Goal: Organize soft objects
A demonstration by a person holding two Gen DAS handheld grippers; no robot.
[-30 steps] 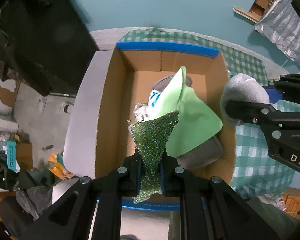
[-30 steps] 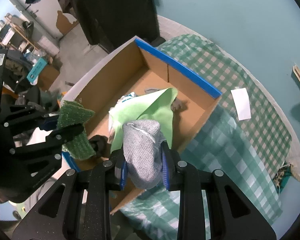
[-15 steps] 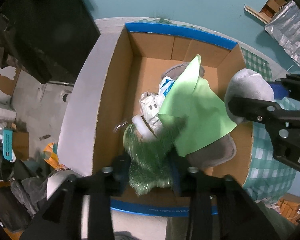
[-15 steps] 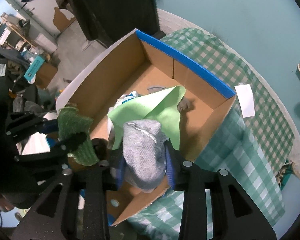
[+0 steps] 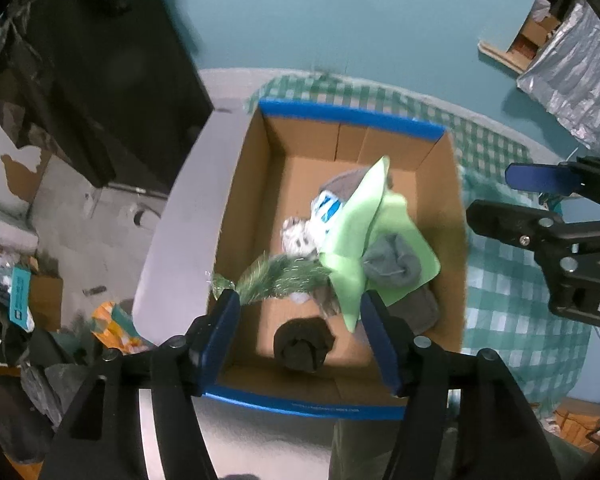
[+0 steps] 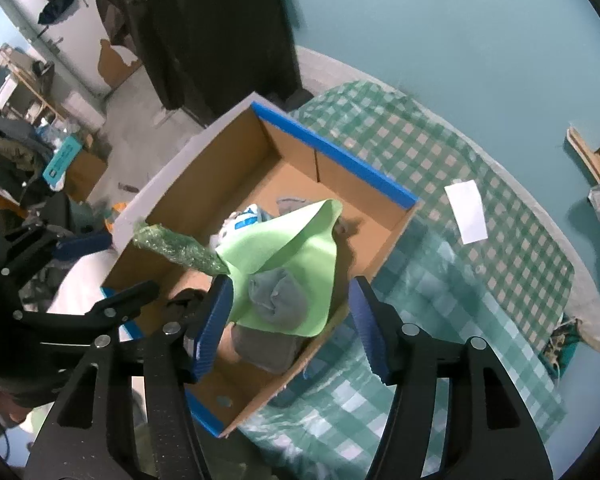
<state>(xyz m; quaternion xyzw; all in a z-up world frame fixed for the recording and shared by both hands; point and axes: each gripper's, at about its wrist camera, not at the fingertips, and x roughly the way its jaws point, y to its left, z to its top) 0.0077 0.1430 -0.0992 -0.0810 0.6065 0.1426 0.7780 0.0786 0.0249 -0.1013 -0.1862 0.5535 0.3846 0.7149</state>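
A cardboard box (image 5: 244, 216) with blue-taped rims (image 6: 332, 152) holds several soft things. A light green cloth (image 5: 364, 232) lies in it, with a rolled grey sock (image 5: 392, 260) (image 6: 276, 296) on top. A sparkly green cloth (image 5: 280, 276) (image 6: 180, 248) lies blurred across the box's left side, free of my fingers. A black rolled sock (image 5: 302, 344) sits at the near end. My left gripper (image 5: 300, 332) is open and empty above the near rim. My right gripper (image 6: 290, 320) is open and empty above the grey sock.
The box stands on a green checked tablecloth (image 6: 440, 320) beside a grey table edge (image 5: 180, 220). A white paper slip (image 6: 466, 212) lies on the cloth to the right. A dark cabinet (image 5: 100, 80) and floor clutter (image 5: 20, 300) lie beyond the table's left side.
Both grippers opened. The left one let go of the sparkly green cloth, which fell into the box. The right one released the grey sock onto the light green cloth.
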